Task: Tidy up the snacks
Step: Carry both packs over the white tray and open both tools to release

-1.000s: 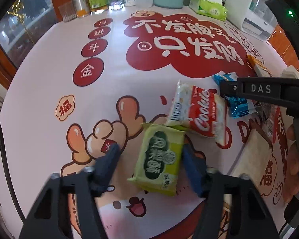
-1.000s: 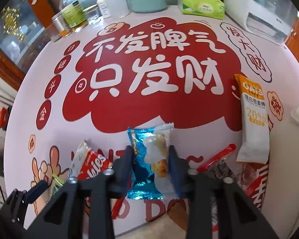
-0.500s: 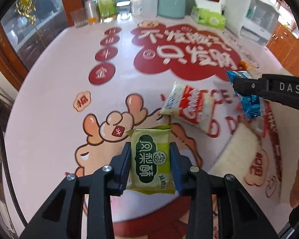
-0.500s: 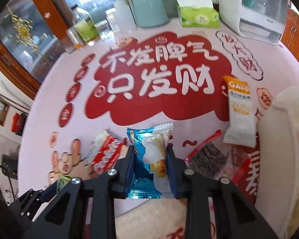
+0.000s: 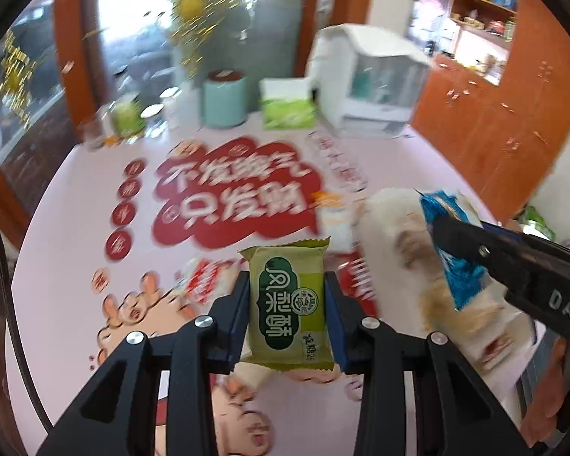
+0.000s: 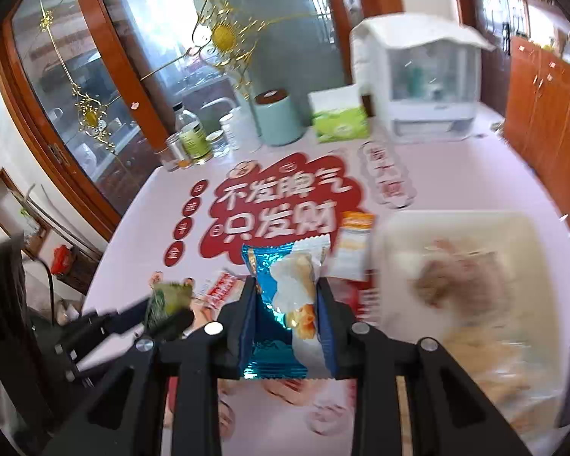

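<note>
My left gripper (image 5: 287,285) is shut on a green snack pack (image 5: 287,304) and holds it well above the table. My right gripper (image 6: 287,285) is shut on a blue-and-white snack pack (image 6: 285,304), also lifted; it also shows in the left wrist view (image 5: 452,258) over the white tray (image 5: 395,209). The white tray (image 6: 456,224) lies at the right, with blurred snacks in it. A red cookie pack (image 5: 205,277) and an orange-white bar (image 6: 351,243) lie on the table.
At the table's far edge stand a teal canister (image 6: 277,117), a green tissue box (image 6: 338,117), a white appliance (image 6: 418,76) and several jars (image 6: 190,136). Wooden cabinets (image 6: 543,102) are at the right and a glass cabinet (image 6: 95,76) at the left.
Both grippers have risen and tilted up with their packs. The left closed on the green pack about a second ago. The right has moved toward the white tray.
</note>
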`<state>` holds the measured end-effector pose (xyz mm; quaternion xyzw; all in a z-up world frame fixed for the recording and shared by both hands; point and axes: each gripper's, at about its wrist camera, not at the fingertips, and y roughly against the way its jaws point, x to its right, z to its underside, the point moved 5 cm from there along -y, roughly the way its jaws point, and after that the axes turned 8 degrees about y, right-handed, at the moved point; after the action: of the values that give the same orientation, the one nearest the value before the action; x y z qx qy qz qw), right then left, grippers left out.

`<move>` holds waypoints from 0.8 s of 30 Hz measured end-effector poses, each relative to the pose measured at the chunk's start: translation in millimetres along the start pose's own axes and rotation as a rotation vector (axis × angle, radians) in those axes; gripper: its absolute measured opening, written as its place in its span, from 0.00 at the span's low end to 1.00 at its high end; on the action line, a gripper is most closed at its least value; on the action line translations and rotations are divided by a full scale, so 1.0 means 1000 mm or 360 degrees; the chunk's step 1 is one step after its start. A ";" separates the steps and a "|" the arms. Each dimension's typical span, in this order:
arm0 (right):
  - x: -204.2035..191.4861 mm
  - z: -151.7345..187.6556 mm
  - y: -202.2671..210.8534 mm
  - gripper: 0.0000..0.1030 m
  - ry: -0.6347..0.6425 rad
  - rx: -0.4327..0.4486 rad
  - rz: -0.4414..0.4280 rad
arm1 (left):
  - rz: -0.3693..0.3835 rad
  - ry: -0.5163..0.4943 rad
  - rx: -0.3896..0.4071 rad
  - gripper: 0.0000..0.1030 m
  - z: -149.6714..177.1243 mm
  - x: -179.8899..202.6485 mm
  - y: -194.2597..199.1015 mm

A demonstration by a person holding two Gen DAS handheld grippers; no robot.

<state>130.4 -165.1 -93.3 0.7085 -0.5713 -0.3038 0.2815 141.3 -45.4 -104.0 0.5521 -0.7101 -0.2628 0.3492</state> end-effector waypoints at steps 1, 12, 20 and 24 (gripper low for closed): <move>0.009 0.000 0.012 0.29 0.0004 0.0012 0.0024 | 0.0013 -0.0028 0.0028 0.34 -0.005 0.017 0.004; 0.124 0.015 0.091 0.29 -0.0008 0.0078 0.0276 | 0.0109 -0.0125 0.0020 0.34 -0.023 0.147 -0.025; 0.175 0.063 0.047 0.32 -0.0004 -0.0194 0.0283 | -0.0036 -0.0135 -0.0150 0.58 -0.003 0.183 -0.074; 0.184 0.079 0.047 0.41 -0.0012 -0.0233 0.0223 | -0.0083 -0.0121 -0.0124 0.80 0.007 0.182 -0.070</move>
<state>71.0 -358.4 -129.9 0.6432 -0.5968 -0.3269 0.3510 151.5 -239.8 -124.1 0.5460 -0.6974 -0.3199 0.3363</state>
